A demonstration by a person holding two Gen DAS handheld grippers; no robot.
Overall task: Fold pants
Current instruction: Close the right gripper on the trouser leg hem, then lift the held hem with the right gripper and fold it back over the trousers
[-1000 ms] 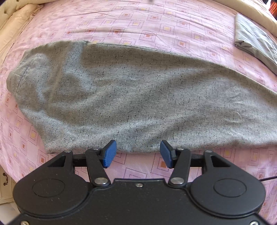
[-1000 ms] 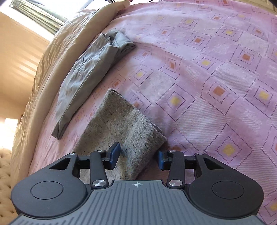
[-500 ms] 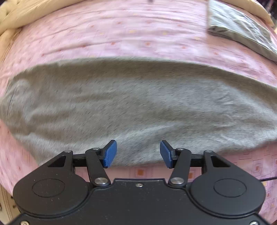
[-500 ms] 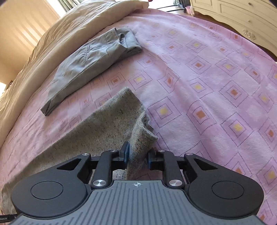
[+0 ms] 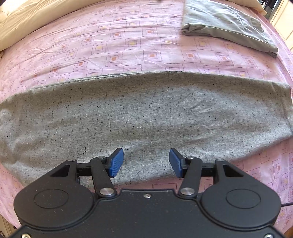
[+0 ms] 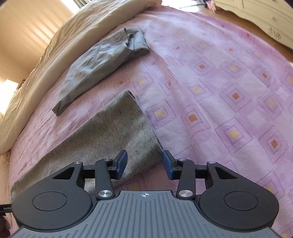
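Observation:
The grey speckled pants (image 5: 139, 117) lie flat and lengthwise across the pink patterned bedspread (image 5: 113, 45), folded leg on leg. My left gripper (image 5: 146, 162) is open and empty, just above the pants' near edge around their middle. In the right wrist view the pants' leg end (image 6: 119, 126) lies on the bed. My right gripper (image 6: 144, 162) is open, with its jaws on either side of the near corner of that leg end, holding nothing.
A second pair of grey pants (image 5: 228, 23), folded, lies at the far side of the bed, also in the right wrist view (image 6: 104, 62). A cream duvet (image 6: 60, 51) runs along the far edge. A cream dresser (image 6: 260, 12) stands beyond the bed.
My right gripper was shut on the leg-end corner half a second ago and has opened; the corner lies flat again. My left gripper has shifted right along the pants and stays open.

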